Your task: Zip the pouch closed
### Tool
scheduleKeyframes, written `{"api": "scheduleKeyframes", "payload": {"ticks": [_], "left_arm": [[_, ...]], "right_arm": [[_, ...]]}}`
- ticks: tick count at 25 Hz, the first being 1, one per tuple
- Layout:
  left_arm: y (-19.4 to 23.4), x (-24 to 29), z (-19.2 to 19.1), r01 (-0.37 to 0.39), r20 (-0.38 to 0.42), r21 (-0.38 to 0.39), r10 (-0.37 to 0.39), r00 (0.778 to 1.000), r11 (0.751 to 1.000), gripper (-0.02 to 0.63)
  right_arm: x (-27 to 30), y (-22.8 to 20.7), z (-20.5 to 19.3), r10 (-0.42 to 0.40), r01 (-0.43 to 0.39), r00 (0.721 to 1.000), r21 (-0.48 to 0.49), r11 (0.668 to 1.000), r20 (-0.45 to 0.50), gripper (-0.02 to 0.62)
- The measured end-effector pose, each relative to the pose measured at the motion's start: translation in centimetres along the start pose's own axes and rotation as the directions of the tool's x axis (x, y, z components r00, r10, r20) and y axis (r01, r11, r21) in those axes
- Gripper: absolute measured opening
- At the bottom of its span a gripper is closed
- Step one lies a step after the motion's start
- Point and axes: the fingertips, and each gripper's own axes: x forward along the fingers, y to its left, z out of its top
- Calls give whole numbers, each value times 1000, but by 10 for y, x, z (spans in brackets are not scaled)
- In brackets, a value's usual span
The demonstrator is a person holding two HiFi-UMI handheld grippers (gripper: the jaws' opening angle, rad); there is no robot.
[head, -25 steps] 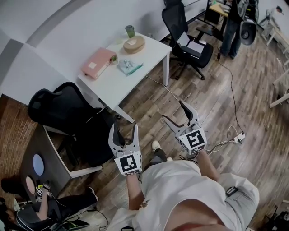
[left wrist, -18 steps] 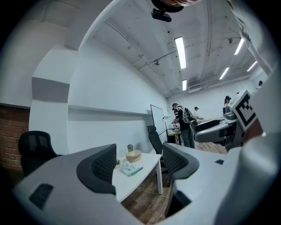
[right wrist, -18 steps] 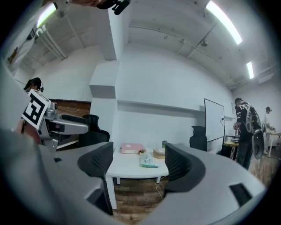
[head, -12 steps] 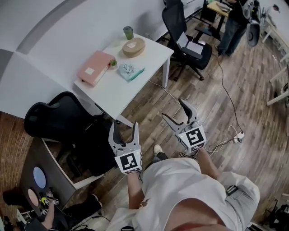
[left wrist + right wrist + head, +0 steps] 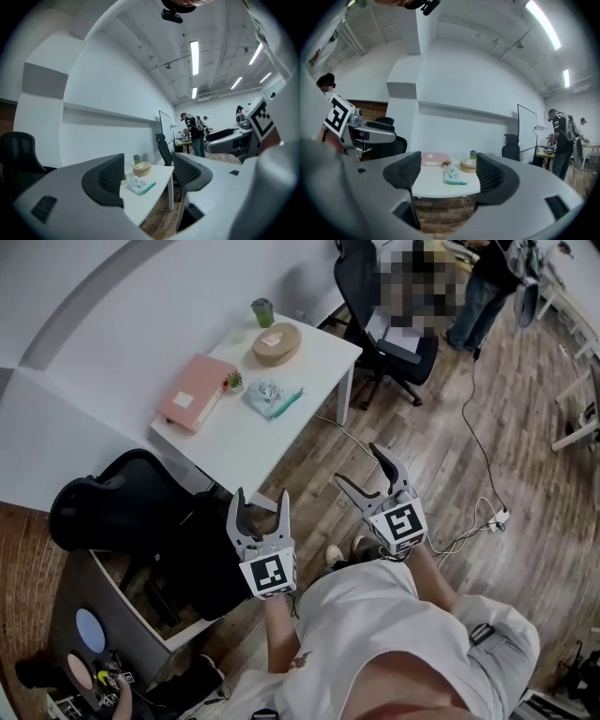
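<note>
1. Short of the white table (image 5: 251, 442), over wood floor (image 5: 427, 423), the L gripper (image 5: 261, 505) and R gripper (image 5: 359, 467) are hovering side by side, well apart from the pouch (image 5: 272, 397).
2. L gripper: jaws are gaping wide w/ nothing betw. them; its view is framing the table's near edge thru the gap.
3. R gripper: jaws are likewise spreading open, empty.
4. Pouch, pale w/ a teal edge, is lying flat mid-table, toward the edge facing the floor, near a small plant (image 5: 232, 381).
5. Pink binder (image 5: 190, 392) is lying along the wall-side edge; round wooden box (image 5: 275, 343) & green cup (image 5: 262, 311) are sitting at the far corner.
6. Bare tabletop is stretching from pouch to near corner.
7. Black office chair (image 5: 103, 512) is crowding the table's near-left end; open floor is running along its R side, w/ a cable (image 5: 473, 526) trailing further R.
</note>
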Motion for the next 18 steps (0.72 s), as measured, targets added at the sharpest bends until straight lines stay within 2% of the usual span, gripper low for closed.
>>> {"api": "scheduleKeyframes", "payload": {"ticks": [8,18], "left_arm": [[15,35,-3,10,7,-10,-10,1000,1000,330],[29,85,-4,-10,2,-21,10,1000,1000,330]], "right_arm": [[35,-16,2,-16,16,1000,-15,1000,-8,371],[88,-42,4,20,-20,1000,-17,1000,-5,371]]}}
